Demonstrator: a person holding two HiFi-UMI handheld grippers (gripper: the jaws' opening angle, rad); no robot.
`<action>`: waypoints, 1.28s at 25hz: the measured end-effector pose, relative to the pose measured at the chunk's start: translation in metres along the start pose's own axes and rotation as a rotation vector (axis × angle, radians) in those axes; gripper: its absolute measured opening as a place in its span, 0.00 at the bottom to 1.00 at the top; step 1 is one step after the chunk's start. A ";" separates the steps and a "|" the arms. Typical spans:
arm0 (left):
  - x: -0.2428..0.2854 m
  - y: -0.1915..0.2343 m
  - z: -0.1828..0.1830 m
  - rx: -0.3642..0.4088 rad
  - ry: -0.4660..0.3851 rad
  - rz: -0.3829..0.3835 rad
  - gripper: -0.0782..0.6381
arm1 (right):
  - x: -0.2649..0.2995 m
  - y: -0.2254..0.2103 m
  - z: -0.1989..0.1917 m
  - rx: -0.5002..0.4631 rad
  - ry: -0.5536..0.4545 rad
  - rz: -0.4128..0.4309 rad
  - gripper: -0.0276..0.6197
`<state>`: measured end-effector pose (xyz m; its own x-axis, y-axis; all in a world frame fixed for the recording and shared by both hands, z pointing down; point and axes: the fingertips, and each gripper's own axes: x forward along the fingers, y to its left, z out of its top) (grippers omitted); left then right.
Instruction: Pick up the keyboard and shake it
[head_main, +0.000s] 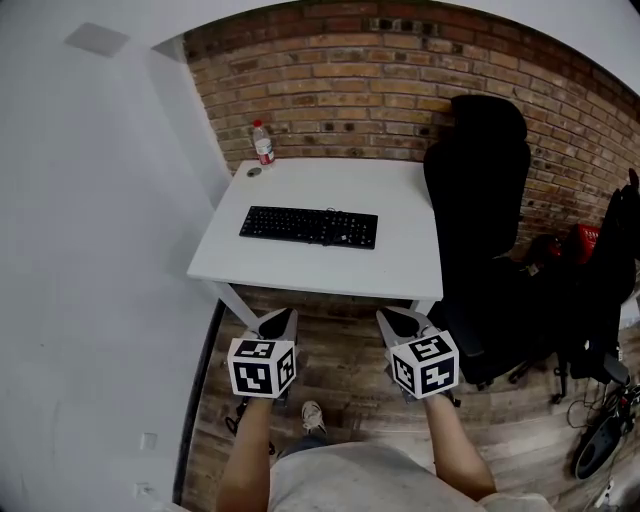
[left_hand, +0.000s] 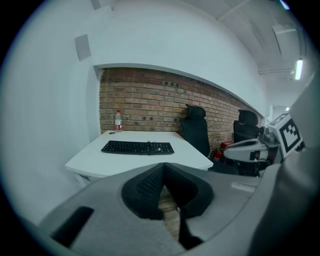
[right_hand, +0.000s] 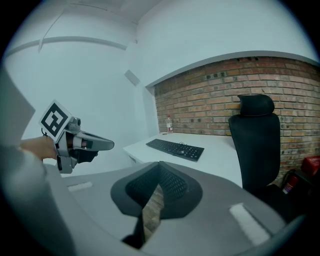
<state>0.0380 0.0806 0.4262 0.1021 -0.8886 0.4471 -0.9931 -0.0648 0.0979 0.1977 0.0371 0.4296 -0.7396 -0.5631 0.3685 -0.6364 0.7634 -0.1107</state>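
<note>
A black keyboard (head_main: 309, 226) lies flat near the middle of the white table (head_main: 400, 270), its cable bunched on top. It also shows in the left gripper view as the keyboard (left_hand: 137, 147) and in the right gripper view as the keyboard (right_hand: 175, 148). My left gripper (head_main: 281, 317) and right gripper (head_main: 392, 318) hover side by side in front of the table's near edge, above the floor, well short of the keyboard. Both have their jaws shut with nothing between them. The left gripper (left_hand: 164, 167) and right gripper (right_hand: 159, 166) point toward the table.
A plastic water bottle (head_main: 263, 142) and a small cap stand at the table's far left corner by the brick wall. A black office chair (head_main: 478, 200) sits close against the table's right side. Bags and cables lie on the floor at far right. A white wall runs along the left.
</note>
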 end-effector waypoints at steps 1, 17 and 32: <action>0.006 0.003 0.002 -0.001 0.001 -0.006 0.10 | 0.005 -0.003 0.001 0.002 0.002 -0.006 0.06; 0.084 0.102 0.043 0.003 0.031 -0.111 0.10 | 0.112 -0.011 0.039 0.045 0.048 -0.113 0.06; 0.132 0.190 0.062 -0.013 0.042 -0.177 0.10 | 0.182 -0.016 0.064 0.071 0.071 -0.231 0.06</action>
<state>-0.1404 -0.0774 0.4487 0.2778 -0.8439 0.4589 -0.9586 -0.2123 0.1898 0.0590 -0.0978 0.4399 -0.5572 -0.6946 0.4551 -0.8023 0.5916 -0.0793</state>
